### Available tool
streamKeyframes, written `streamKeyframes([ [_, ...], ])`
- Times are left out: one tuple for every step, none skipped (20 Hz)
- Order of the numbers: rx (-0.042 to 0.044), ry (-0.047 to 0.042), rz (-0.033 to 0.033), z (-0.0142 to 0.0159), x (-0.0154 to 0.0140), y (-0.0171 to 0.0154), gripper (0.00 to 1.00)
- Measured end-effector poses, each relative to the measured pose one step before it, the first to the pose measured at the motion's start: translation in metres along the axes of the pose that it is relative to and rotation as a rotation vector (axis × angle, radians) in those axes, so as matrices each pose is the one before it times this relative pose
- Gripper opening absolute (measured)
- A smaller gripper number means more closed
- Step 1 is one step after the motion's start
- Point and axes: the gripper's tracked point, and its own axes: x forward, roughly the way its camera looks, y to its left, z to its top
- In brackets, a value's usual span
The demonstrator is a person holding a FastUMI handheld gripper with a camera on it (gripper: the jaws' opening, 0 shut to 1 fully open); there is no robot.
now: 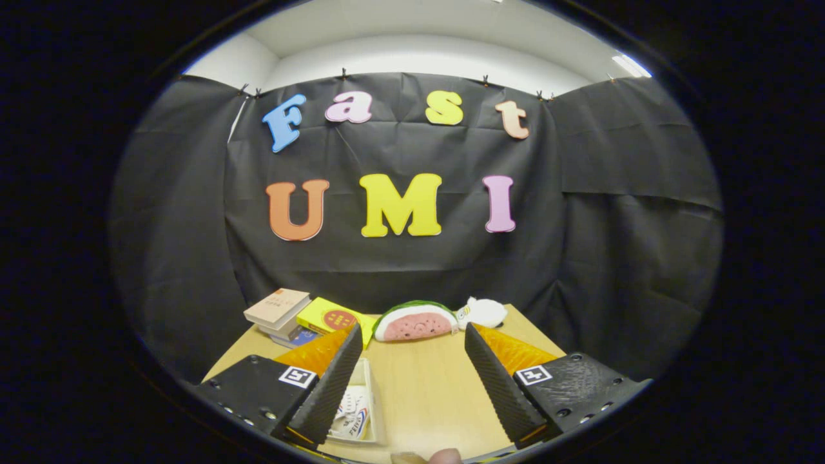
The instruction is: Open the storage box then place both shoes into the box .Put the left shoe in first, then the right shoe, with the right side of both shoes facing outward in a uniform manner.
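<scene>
- Fingertips of a person [445, 456] show nearest, at the close edge of the wooden table [419, 393].
- Spread wide, the gripper [412, 386] holds nothing, its fingers apart over bare tabletop.
- Beside the left finger sits the clear storage box [361, 412], with a white shoe [351, 412] inside; its printing is too blurred to read.
- Far off lie stacked books [278, 309], a yellow book [335, 318], a watermelon-slice toy [416, 321] and a white plush toy [483, 312]; their labels are unreadable.

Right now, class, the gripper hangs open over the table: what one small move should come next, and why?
Probably tip the gripper down toward the clear storage box below its fingers. The fingers stand wide apart with only bare table between them, aimed at the watermelon toy and books beyond, while the shoe lies in the box.
</scene>
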Motion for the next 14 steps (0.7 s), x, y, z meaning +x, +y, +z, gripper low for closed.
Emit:
streamKeyframes([
  [-0.00041,-0.00969,0.00015,0.00519,-0.00307,0.00321,0.96],
  [0.00271,-0.00874,-0.00152,0.00556,-0.00200,0.00136,0.96],
  [0.00712,-0.00534,0.00079,0.00320,-0.00248,0.00181,0.96],
  [0.00910,-0.00266,0.00015,0.00084,0.00040,0.00191,0.96],
  [0.01079,0.00329,0.00021,-0.00146,-0.00122,0.00115,0.96],
  [0.00787,0.00358,-0.00023,-0.00197,-0.00015,0.00066,0.96],
  [0.00258,0.00810,-0.00340,-0.00308,-0.00024,-0.00112,0.96],
  [0.00106,0.00998,-0.00103,-0.00340,0.00139,-0.00020,0.96],
  [0.00204,0.00593,-0.00151,-0.00082,0.00041,0.00002,0.96],
  [0.00537,-0.00022,-0.00036,0.00205,-0.00112,-0.00053,0.96],
  [0.00283,-0.00179,-0.00202,0.00140,-0.00084,-0.00082,0.96],
  [0.00082,-0.00036,-0.00235,0.00012,0.00181,0.00065,0.96],
  [-0.00015,0.00001,-0.00035,-0.00017,0.00026,-0.00025,0.96],
  [-0.00196,0.00210,-0.00004,-0.00030,-0.00017,0.00105,0.96],
])
